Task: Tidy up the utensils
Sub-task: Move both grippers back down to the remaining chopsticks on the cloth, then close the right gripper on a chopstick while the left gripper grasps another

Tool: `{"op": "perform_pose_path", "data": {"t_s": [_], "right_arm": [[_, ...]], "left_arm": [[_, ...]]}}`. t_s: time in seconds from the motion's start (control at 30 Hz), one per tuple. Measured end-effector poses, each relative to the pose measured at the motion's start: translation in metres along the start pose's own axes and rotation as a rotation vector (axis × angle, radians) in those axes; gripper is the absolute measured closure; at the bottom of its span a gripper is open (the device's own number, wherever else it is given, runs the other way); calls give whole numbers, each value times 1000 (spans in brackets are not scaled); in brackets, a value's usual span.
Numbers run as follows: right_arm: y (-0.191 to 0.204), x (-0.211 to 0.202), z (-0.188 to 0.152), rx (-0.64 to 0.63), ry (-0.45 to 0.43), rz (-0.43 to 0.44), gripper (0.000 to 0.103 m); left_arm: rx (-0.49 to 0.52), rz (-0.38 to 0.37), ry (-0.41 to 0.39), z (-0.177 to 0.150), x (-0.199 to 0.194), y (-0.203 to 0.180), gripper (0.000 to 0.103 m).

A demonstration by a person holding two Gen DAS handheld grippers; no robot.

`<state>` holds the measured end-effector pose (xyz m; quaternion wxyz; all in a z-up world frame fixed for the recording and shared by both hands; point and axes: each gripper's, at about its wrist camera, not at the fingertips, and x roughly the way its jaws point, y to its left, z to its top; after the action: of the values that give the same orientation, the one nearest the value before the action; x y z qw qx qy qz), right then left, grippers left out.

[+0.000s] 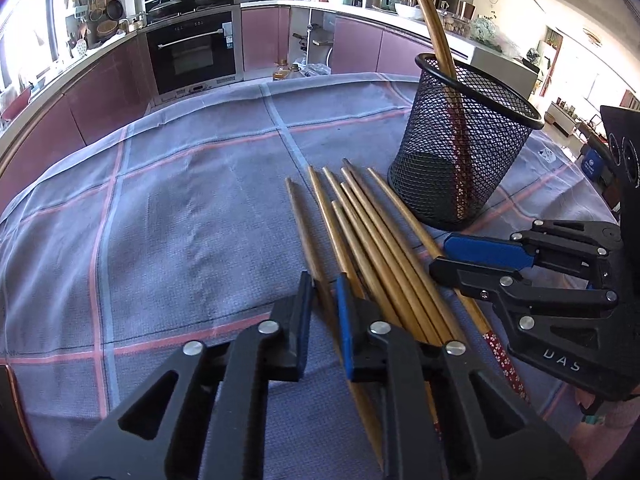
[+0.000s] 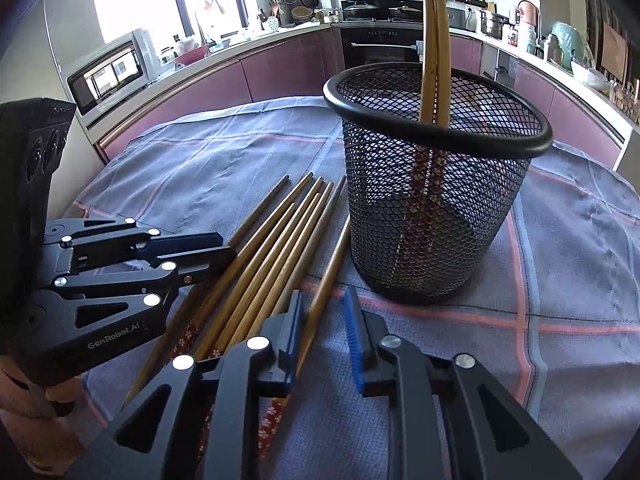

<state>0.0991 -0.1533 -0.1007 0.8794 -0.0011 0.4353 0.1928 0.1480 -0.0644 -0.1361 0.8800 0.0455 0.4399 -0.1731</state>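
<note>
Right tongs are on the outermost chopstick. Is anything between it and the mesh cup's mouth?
Nothing visible. The mesh cup stands just beyond that chopstick with its mouth open. The two chopsticks already inside leave room.

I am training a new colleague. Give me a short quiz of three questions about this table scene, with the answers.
1. True or false: the mesh cup lies on its side.
2. How many chopsticks stand in it?
3. What lies under the loose chopsticks? A: a checked cloth. B: a tray. C: a plate.
Key: 1 false, it stands upright; 2 two; 3 A.
</note>
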Motion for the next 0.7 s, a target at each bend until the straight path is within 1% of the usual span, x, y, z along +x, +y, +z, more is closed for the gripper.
{"op": "perform_pose_path", "data": {"t_s": [0.17, 0.3, 0.47, 0.53, 0.7], "right_arm": [[-9, -2, -3, 59, -9, 36, 97], [-18, -11, -6, 88, -29, 56, 97], [-13, -21, -7, 48, -41, 96, 97], [-9, -21, -7, 28, -33, 107, 97], [-7, -15, -7, 9, 0, 109, 97]], "left_arm": [[-37, -12, -7, -2, -2, 3, 94], [-63, -26, -28, -5, -12, 7, 95], [-39, -61, -48, -9, -26, 3, 95], [-24, -78, -37, -11, -27, 2, 95], [-10, -84, -6, -18, -22, 0, 95]]}}
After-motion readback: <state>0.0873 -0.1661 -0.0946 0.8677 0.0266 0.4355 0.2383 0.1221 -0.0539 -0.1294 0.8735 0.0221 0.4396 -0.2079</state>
